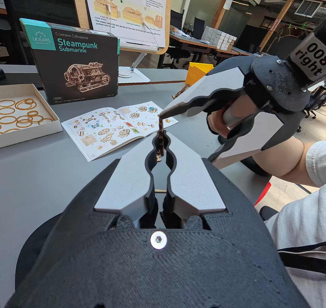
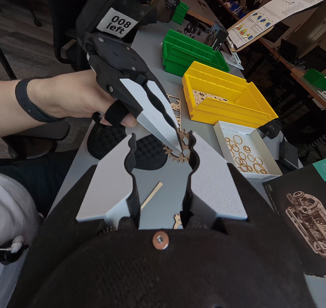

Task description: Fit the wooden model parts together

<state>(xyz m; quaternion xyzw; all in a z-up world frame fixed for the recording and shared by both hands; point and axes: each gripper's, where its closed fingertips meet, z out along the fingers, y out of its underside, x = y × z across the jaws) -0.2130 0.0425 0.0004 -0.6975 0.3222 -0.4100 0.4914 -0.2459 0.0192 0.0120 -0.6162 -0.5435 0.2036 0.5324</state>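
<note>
The left claw (image 1: 161,137) is pinched closed on a flat plywood gear (image 2: 178,151), held edge-up above the grey table (image 1: 44,172). The right claw (image 2: 162,137) is spread wide and holds nothing, one tip touching the gear's toothed rim. A printed dark model box (image 1: 75,61) stands behind an open instruction booklet (image 1: 112,128), beside a cardboard tray (image 1: 44,132) of tan rubber bands (image 1: 23,114).

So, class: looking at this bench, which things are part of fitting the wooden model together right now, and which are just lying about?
In use:
- wooden gear, clamped in the left gripper
- right gripper, open, one fingertip at the gear's edge
- open instruction booklet

Lying about:
- tray of rubber bands
- yellow bin
- green bin
- model box
- thin wooden strip
</note>
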